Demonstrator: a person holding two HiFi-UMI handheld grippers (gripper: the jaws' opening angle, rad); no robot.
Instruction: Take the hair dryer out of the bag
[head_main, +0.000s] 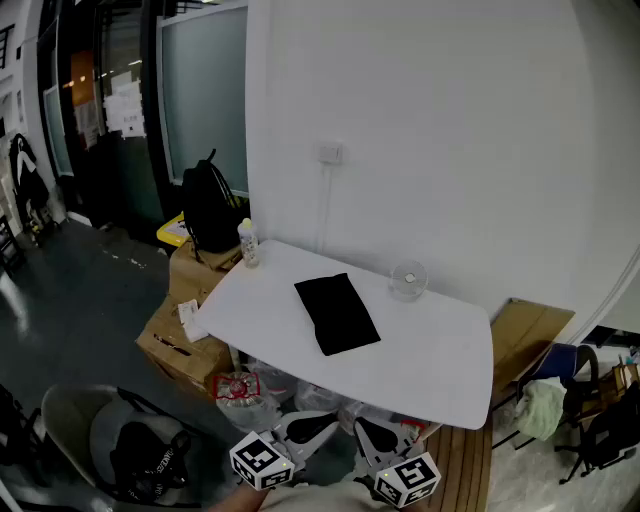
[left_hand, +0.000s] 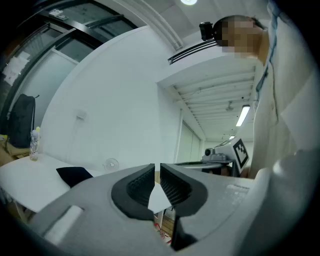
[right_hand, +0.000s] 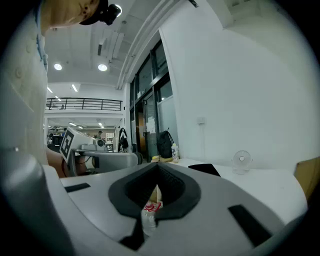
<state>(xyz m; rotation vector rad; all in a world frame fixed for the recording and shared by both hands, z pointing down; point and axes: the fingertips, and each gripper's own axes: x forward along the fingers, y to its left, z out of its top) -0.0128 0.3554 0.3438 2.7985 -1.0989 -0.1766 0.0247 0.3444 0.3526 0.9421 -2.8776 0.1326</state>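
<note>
A flat black bag (head_main: 338, 313) lies in the middle of the white table (head_main: 440, 375); it also shows in the left gripper view (left_hand: 74, 174) and the right gripper view (right_hand: 204, 169). No hair dryer is visible. Both grippers hang side by side below the table's near edge, well short of the bag. My left gripper (head_main: 325, 417) (left_hand: 157, 167) has its jaws a narrow slit apart with nothing between them. My right gripper (head_main: 362, 428) (right_hand: 157, 169) is shut and empty, its tips touching.
A small clear fan (head_main: 408, 280) and a bottle (head_main: 248, 243) stand at the table's far edge. A black backpack (head_main: 210, 205) sits on cardboard boxes (head_main: 180, 330) to the left. Packed plastic bottles (head_main: 240, 392) lie under the table. A grey chair (head_main: 75, 420) stands at lower left.
</note>
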